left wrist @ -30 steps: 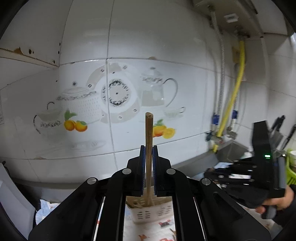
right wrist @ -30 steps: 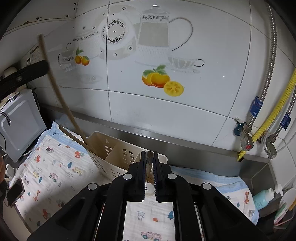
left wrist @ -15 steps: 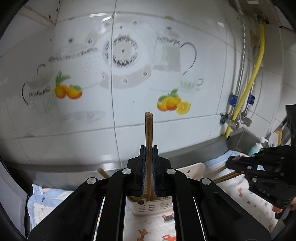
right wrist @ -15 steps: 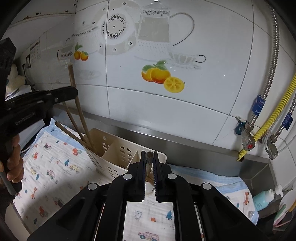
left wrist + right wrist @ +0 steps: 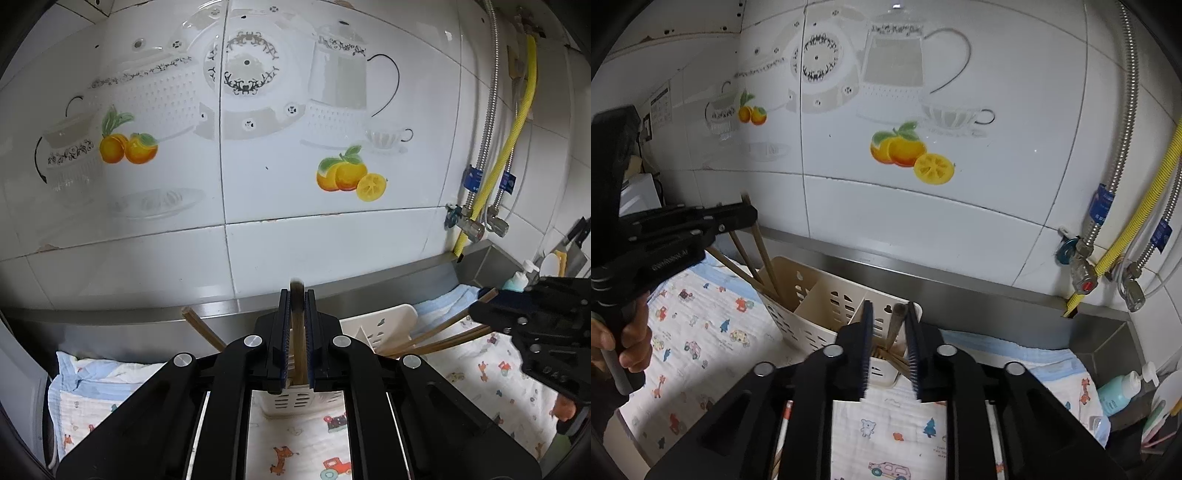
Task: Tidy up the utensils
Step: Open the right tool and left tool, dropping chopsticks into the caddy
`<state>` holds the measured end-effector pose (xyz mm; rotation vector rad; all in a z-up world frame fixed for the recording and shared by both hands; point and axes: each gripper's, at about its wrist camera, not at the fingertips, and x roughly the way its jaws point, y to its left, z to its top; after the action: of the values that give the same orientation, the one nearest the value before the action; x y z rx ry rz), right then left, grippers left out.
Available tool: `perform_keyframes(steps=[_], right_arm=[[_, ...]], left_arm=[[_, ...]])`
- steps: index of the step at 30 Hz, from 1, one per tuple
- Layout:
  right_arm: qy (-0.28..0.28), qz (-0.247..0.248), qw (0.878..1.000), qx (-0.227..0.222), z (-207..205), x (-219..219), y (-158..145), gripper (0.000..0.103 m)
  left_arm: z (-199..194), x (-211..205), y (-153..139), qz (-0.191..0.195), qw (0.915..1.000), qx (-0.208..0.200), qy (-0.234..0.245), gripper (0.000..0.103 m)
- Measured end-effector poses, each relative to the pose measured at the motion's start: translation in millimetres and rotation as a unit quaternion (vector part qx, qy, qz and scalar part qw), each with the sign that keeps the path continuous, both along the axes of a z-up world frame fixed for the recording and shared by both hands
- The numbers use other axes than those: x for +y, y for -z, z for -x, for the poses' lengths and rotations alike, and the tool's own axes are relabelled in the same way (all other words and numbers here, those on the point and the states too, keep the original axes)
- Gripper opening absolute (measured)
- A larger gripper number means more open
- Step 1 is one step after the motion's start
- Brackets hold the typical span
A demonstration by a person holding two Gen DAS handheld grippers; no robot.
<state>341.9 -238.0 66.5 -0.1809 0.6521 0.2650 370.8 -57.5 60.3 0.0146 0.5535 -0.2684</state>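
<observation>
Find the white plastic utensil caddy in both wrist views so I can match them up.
Left wrist: the caddy sits bottom centre, mostly hidden behind the left gripper.
Right wrist: the caddy is lower centre, just beyond the right gripper.
Shared landmark: the orange-and-lemon tile decal.

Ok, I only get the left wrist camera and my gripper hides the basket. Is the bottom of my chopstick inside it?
Observer: Yes. From the right wrist camera, the held chopstick in the left gripper slants down into the left end compartment of the cream caddy.
Operator: Is anything else in that bit?
Observer: Yes, other chopsticks lean in the same compartment.
Operator: What's the other gripper doing?
Observer: The right gripper sits over the caddy's right end. Its jaws are opening, and a loose chopstick stands between them, not pinched.
</observation>
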Motion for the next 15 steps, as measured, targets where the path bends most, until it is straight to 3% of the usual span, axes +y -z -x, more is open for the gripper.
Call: perform_keyframes(steps=[6, 15], right_arm=[[0.004, -0.004, 1.0, -0.026, 21.8, -5.9, -13.4, 0.03], [-0.005, -0.029, 0.998, -0.06, 79.0, -13.8, -28.4, 0.032]], left_arm=[[4.5, 2.8, -3.3, 0.004, 1.0, -0.001, 0.003, 0.008], [34.9, 9.1, -26.7, 0.008, 0.9997, -0.024, 0.002, 0.009]])
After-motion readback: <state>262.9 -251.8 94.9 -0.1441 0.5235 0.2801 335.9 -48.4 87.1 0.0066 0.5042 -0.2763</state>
